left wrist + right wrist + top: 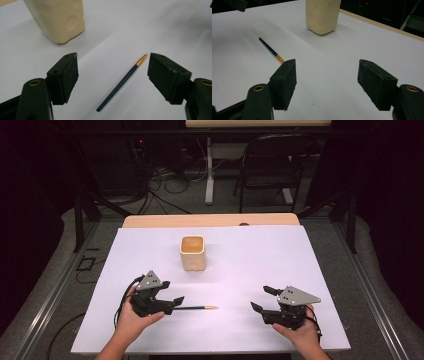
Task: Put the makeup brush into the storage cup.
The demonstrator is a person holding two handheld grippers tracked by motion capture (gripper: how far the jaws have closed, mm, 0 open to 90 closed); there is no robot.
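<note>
A dark blue pen [197, 308] with a gold tip lies flat on the white sheet [250, 260], tip pointing right. My left gripper [172, 291] is open at the pen's blunt end. In the left gripper view the pen [122, 82] lies on the sheet between the spread jaws of that gripper [112, 72], and neither pad touches it. A cream square cup [193, 252] stands upright behind the pen, toward the middle of the sheet. My right gripper [259, 297] rests open and empty at the front right, pointing left. Its own view [327, 77] has the pen [269, 48] and cup [323, 16] ahead.
The white sheet covers a wooden table whose far edge [210, 220] shows behind it. Beyond the table are a black folding chair [272, 165], a white desk leg [209, 170] and cables on the floor. Dark frame struts stand at both sides.
</note>
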